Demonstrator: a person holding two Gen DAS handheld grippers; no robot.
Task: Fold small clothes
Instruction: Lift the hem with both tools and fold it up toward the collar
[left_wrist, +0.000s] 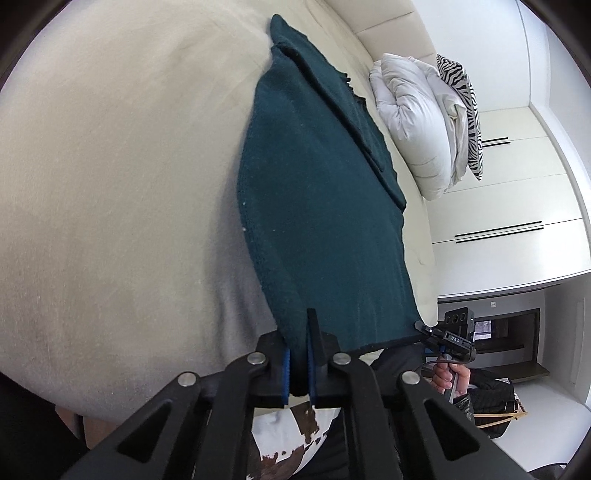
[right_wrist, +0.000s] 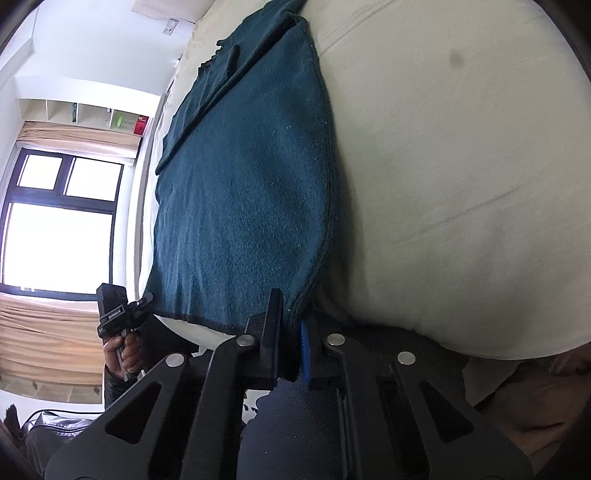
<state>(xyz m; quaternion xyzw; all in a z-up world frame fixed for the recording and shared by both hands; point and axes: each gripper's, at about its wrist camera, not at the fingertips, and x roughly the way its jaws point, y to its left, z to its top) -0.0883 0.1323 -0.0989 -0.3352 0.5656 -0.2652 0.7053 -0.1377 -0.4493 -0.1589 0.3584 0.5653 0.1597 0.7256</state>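
A dark teal knit garment (left_wrist: 317, 206) lies spread on a cream bed (left_wrist: 110, 184), with a sleeve folded over its far part. My left gripper (left_wrist: 299, 354) is shut on one near corner of its hem. My right gripper (right_wrist: 291, 339) is shut on the other near corner of the garment (right_wrist: 243, 192). Each gripper also shows in the other's view: the right one (left_wrist: 421, 326) at the hem's right corner, the left one (right_wrist: 147, 297) at the hem's left corner. The hem is stretched between them at the bed's near edge.
A folded white duvet (left_wrist: 417, 122) and a zebra-striped pillow (left_wrist: 465, 107) lie at the head of the bed. White wardrobe doors (left_wrist: 517, 206) stand beyond. A window (right_wrist: 55, 221) with beige curtains is on the other side. A dark bag (left_wrist: 491, 402) sits on the floor.
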